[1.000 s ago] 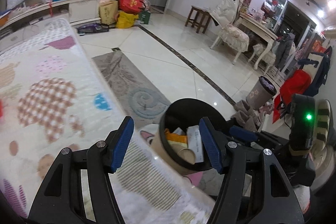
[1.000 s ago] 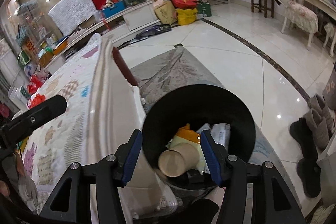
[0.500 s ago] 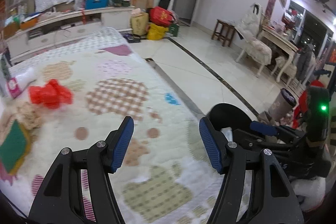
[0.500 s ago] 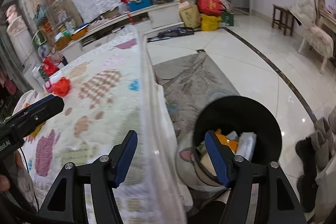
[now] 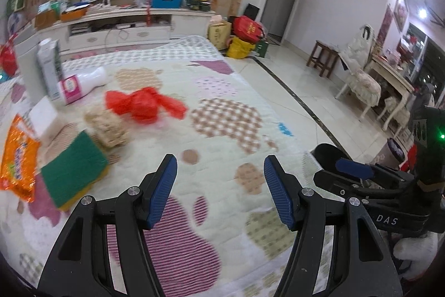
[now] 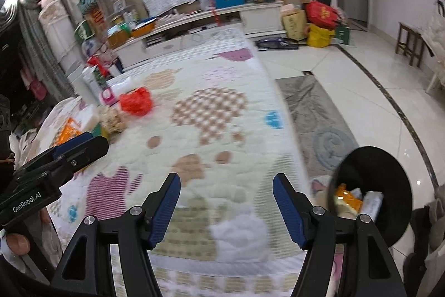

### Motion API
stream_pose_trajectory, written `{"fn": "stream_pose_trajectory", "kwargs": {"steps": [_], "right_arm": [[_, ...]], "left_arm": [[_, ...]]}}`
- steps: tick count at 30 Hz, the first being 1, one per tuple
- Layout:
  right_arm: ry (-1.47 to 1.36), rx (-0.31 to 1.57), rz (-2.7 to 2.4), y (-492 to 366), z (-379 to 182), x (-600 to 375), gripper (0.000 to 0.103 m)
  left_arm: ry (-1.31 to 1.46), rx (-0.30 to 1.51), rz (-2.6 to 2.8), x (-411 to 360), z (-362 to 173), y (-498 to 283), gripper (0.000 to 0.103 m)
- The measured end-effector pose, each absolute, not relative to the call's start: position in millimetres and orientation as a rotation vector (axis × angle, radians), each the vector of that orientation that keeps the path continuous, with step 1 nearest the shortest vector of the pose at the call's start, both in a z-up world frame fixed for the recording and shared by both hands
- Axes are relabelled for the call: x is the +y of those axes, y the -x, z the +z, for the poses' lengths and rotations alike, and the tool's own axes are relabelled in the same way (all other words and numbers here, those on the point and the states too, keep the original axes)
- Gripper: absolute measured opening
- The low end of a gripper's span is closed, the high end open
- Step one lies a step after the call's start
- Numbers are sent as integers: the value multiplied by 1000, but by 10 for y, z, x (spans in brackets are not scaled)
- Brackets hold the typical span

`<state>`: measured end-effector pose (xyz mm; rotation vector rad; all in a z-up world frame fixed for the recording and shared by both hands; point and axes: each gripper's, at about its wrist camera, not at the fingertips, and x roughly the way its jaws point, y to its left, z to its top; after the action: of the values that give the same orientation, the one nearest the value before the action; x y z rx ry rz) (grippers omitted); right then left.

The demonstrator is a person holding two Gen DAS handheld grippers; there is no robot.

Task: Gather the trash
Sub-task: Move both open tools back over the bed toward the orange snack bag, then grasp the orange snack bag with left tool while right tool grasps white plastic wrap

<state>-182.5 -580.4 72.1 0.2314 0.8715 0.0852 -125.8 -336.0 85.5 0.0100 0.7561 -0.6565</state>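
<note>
While both stay spread and empty, left tool (image 5: pixel 219 187) and right tool (image 6: pixel 226 202) have swung from bin (image 6: pixel 372 185) to quilt (image 5: pixel 222 130).

Soft cloth and glossy tile are showing side by side.
The quilted blanket (image 5: pixel 222 130) is looking soft and matt; the floor (image 6: pixel 361 80) is shining glossy; the red bag (image 5: pixel 144 105) is looking like crinkled thin plastic; gripper pads (image 5: pixel 162 191) are showing ribbed blue rubber.

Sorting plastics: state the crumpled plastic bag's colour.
Red; the crumpled plastic bag shows best in left wrist view.
</note>
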Motion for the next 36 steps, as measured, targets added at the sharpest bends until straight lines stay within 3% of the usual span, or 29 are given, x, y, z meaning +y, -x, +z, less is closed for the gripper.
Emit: {"fn": "stream_pose_trajectory", "kwargs": {"steps": [3, 24, 36], "right_arm": [[-237, 882, 137, 1761, 702, -5582, 73], [-155, 1018, 387, 1202, 305, -4172, 74], [-137, 1037, 420, 1126, 255, -3922, 74]], "left_arm": [[9, 763, -628, -3087, 844, 1217, 64], [122, 826, -266, -1014, 582, 232, 64], [35, 927, -343, -1256, 364, -308, 63]]}}
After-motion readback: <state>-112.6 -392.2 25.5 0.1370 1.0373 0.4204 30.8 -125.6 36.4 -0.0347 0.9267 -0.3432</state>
